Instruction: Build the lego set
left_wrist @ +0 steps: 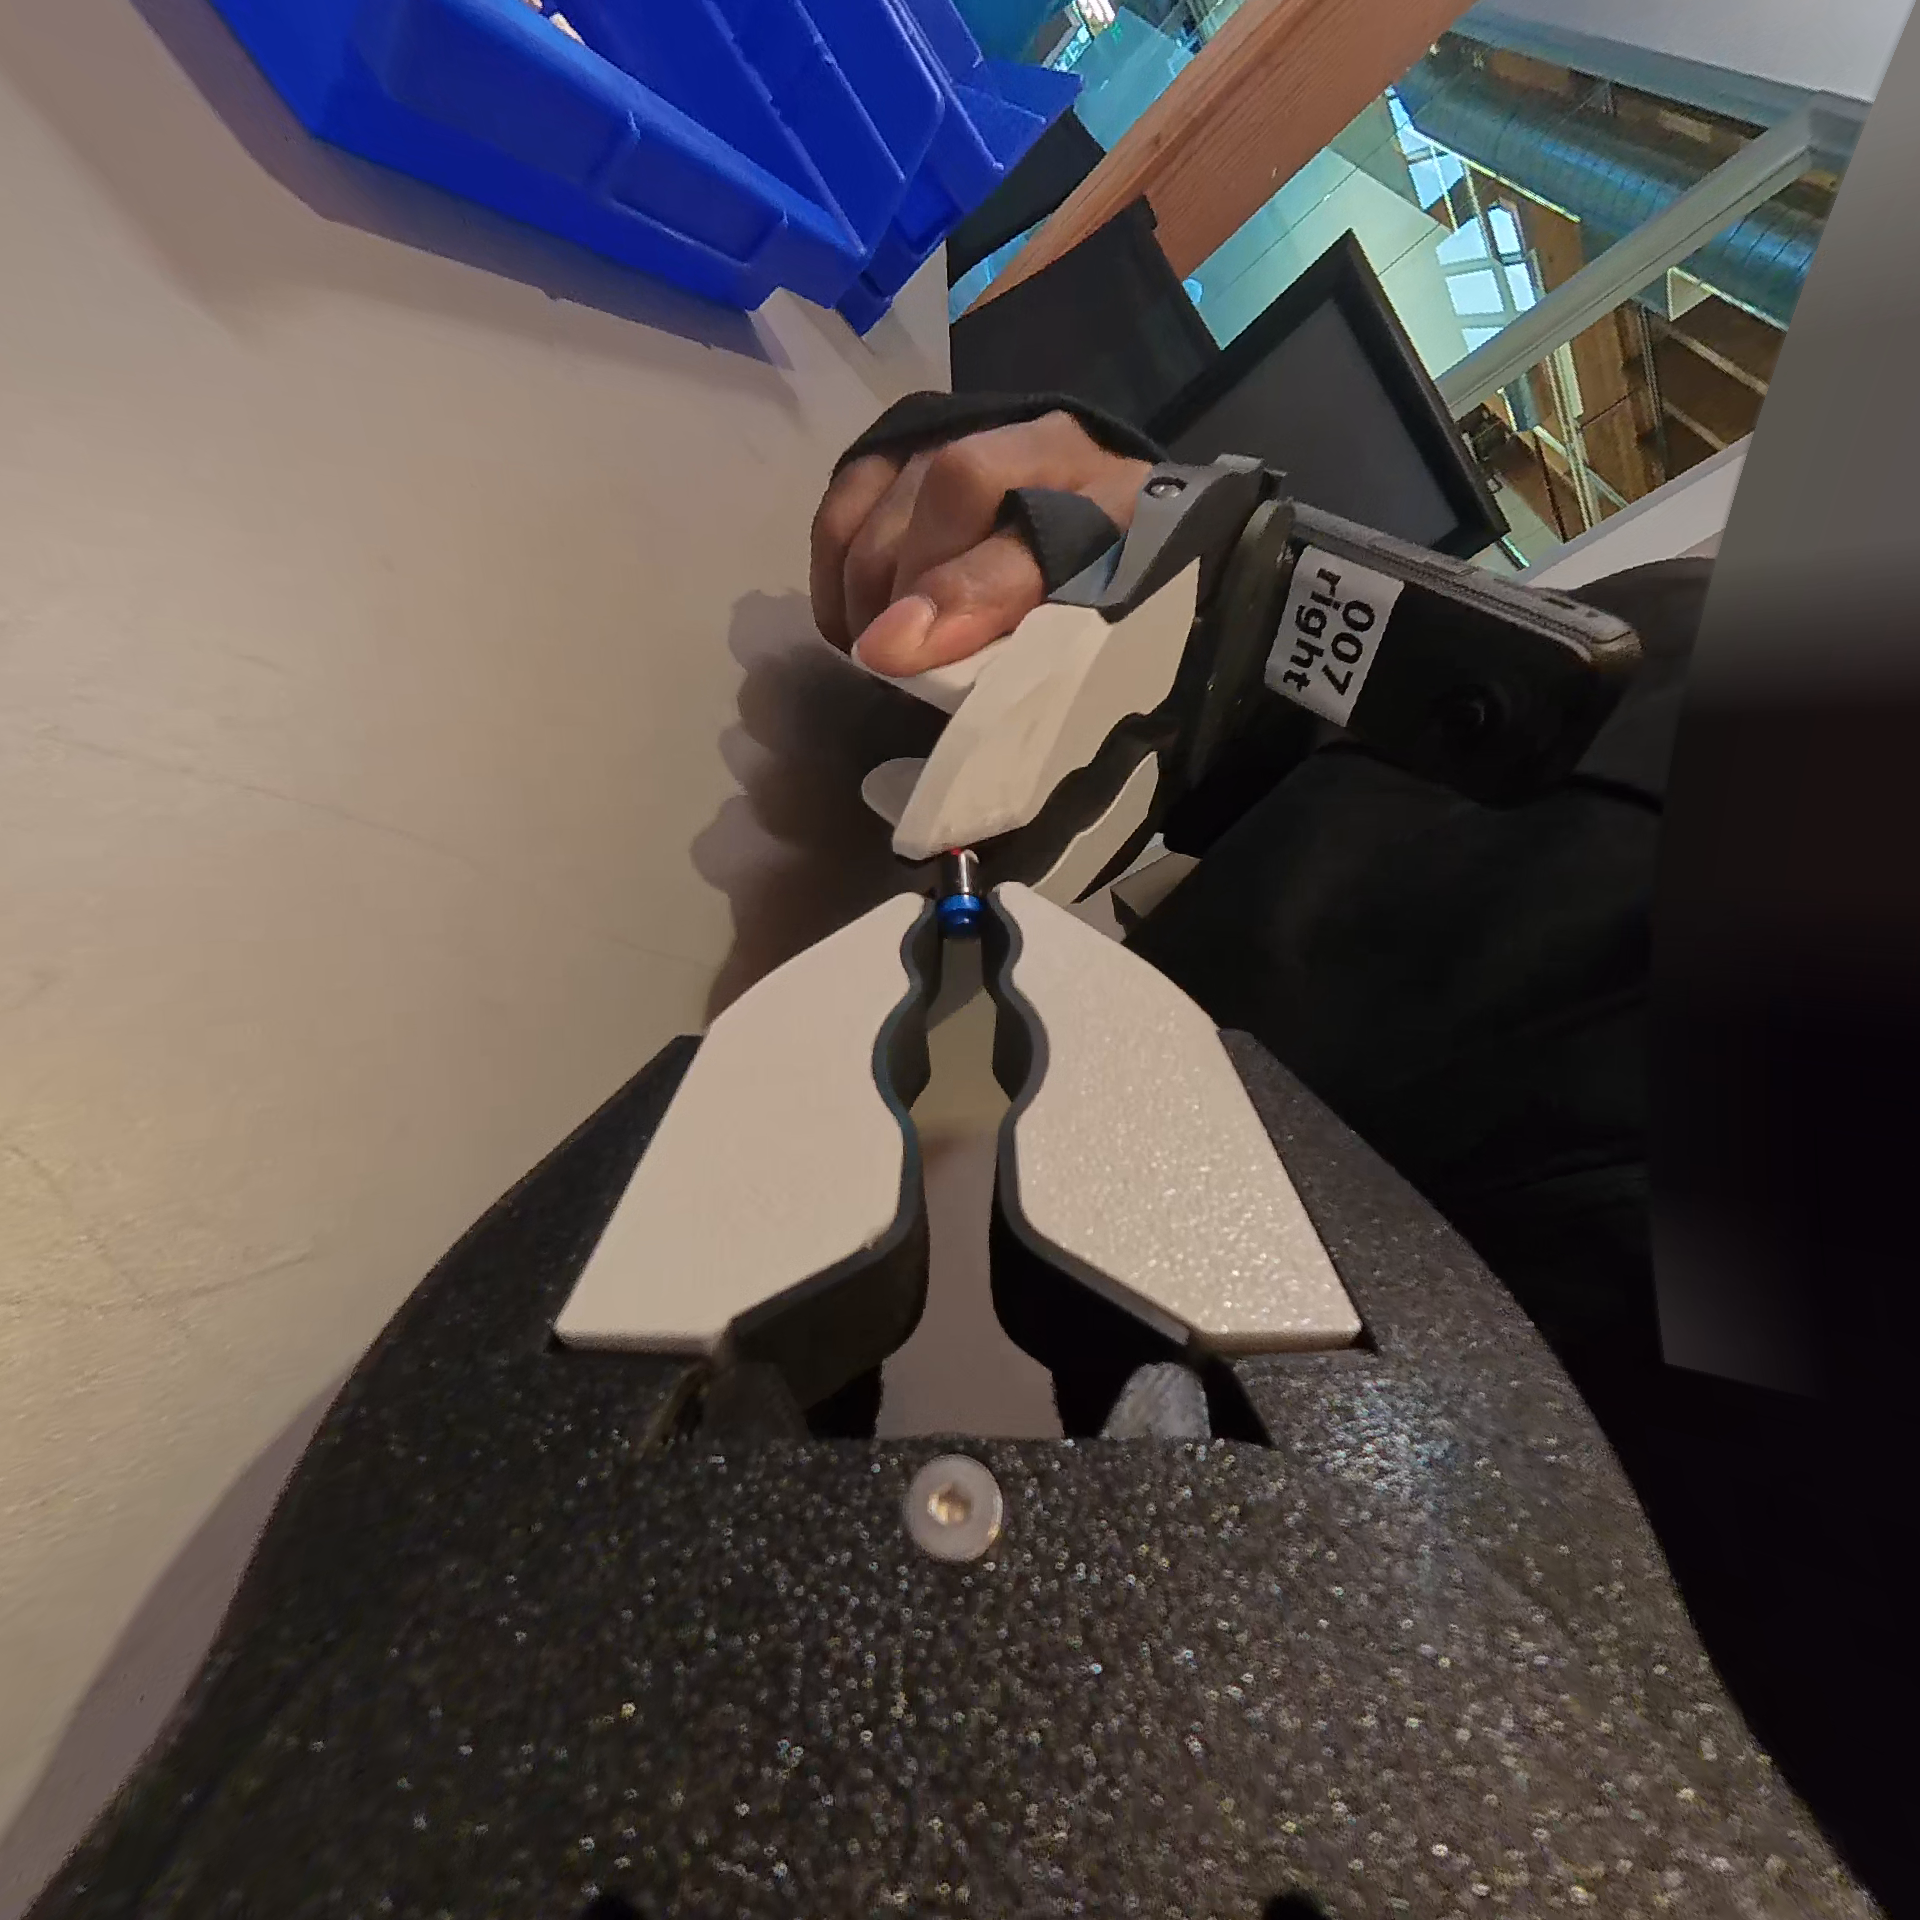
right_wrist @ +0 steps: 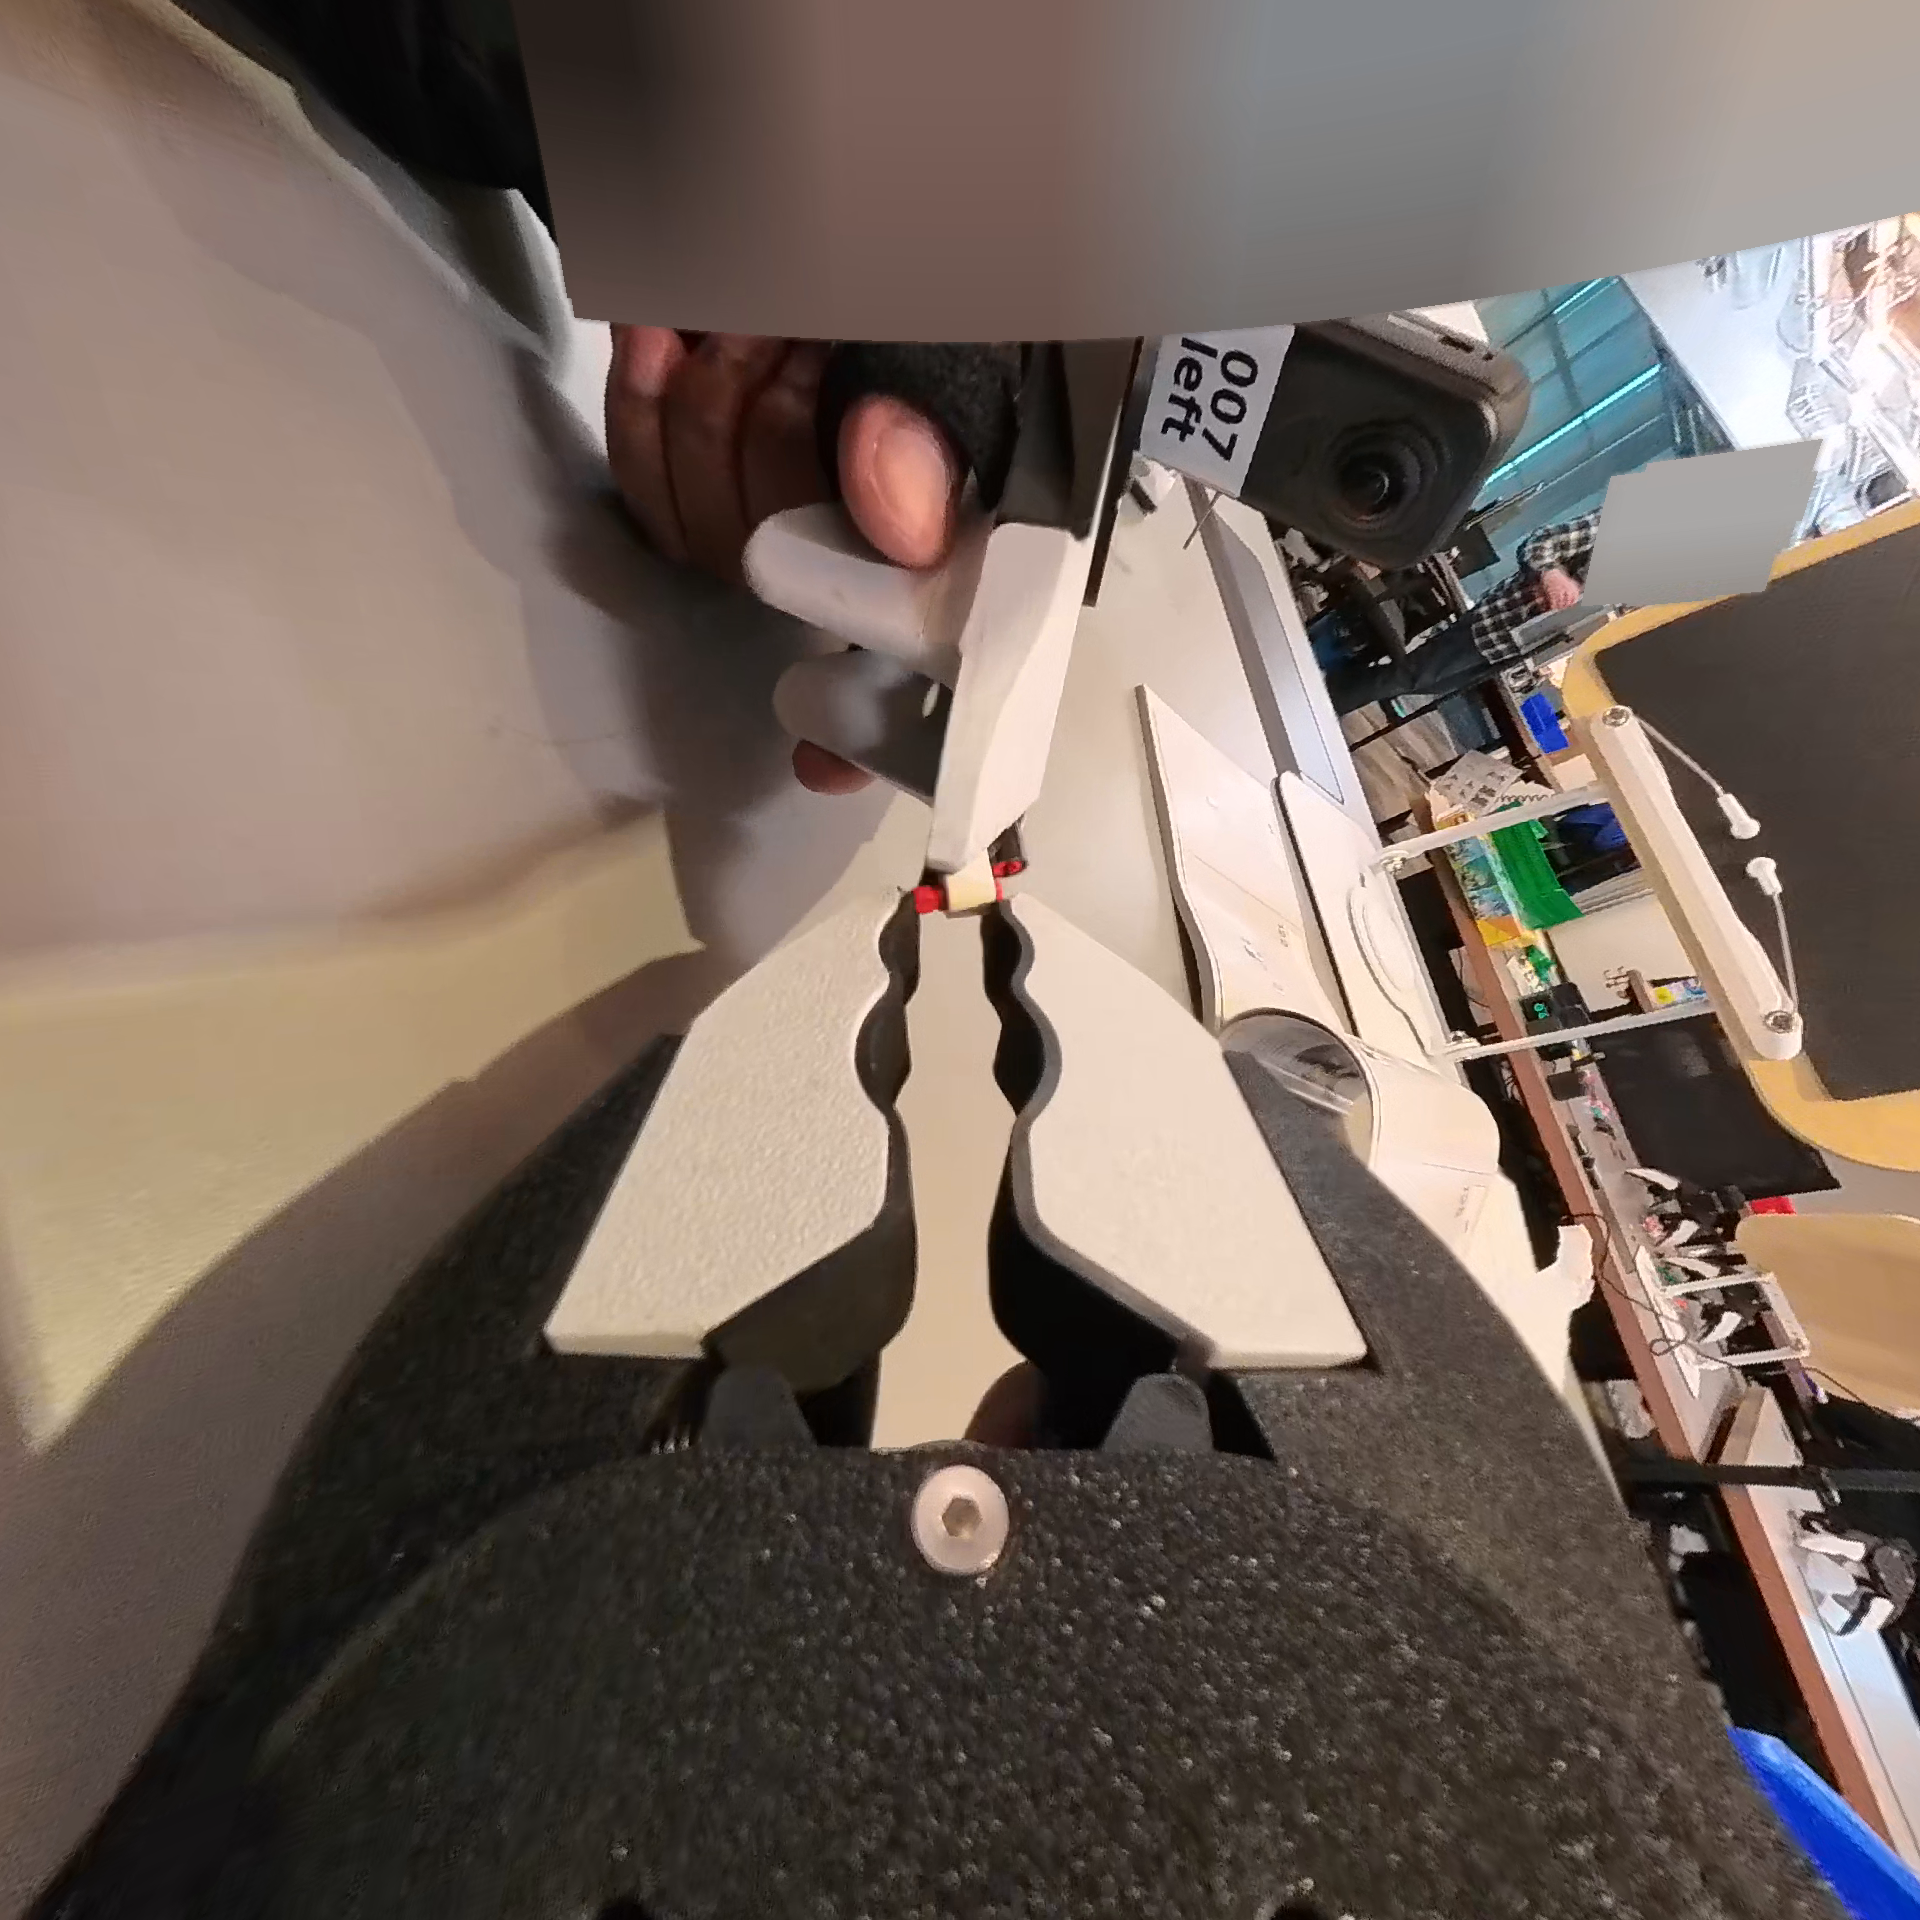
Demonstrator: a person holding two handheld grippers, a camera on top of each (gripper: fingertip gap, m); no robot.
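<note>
Large blurred patches are covering the top of the right wrist view and the right edge of the left wrist view. The left gripper (left_wrist: 957, 906) is pinching a small blue-and-silver part (left_wrist: 958, 902) at its tips. The right gripper (right_wrist: 953, 900) is closing narrowly on a small cream piece with red ends (right_wrist: 968, 894); both items are meeting tip to tip, and their join is hard to make out. Below is lying a pale tabletop (left_wrist: 312, 831), with blue bins (left_wrist: 644, 156) at its far edge
</note>
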